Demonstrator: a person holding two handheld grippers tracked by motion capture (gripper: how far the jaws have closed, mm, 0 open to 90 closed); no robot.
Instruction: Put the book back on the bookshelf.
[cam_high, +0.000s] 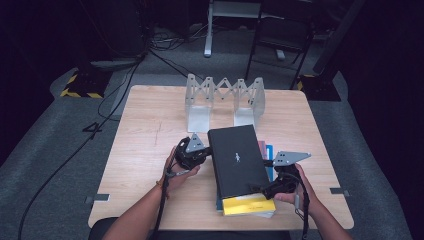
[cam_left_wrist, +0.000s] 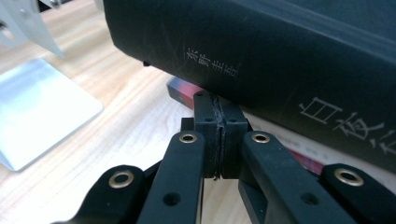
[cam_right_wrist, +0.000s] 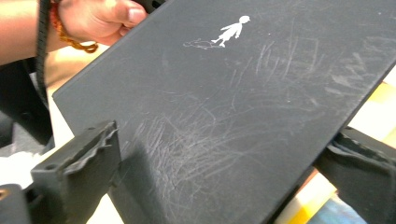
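**Gripping a black book on a stack at the desk**

Resting on top of a small stack of books, the black book (cam_high: 237, 161) lay near the front middle of the wooden desk (cam_high: 145, 135), its long side running away from the person. A small white figure was printed on its scuffed cover. Beneath it, a yellow book (cam_high: 248, 204) stuck out at the near end, and a red-and-blue edge showed along the stack's right side.

The right gripper (cam_high: 274, 186) was at the book's near right corner. In the right gripper view its jaws stood one above the cover and one below the edge, clamped on the black book, which sat tilted up off the yellow one.

The left gripper (cam_high: 192, 152) was at the book's left side, close to the spine. In the left gripper view its jaws were pressed flat together with nothing between them, their tips just under the spine (cam_left_wrist: 261, 56), whose pale characters were visible. Whether the tips touched the spine could not be told.

Farther back on the desk stood a silver folding book rack (cam_high: 224, 97), well apart from the stack.
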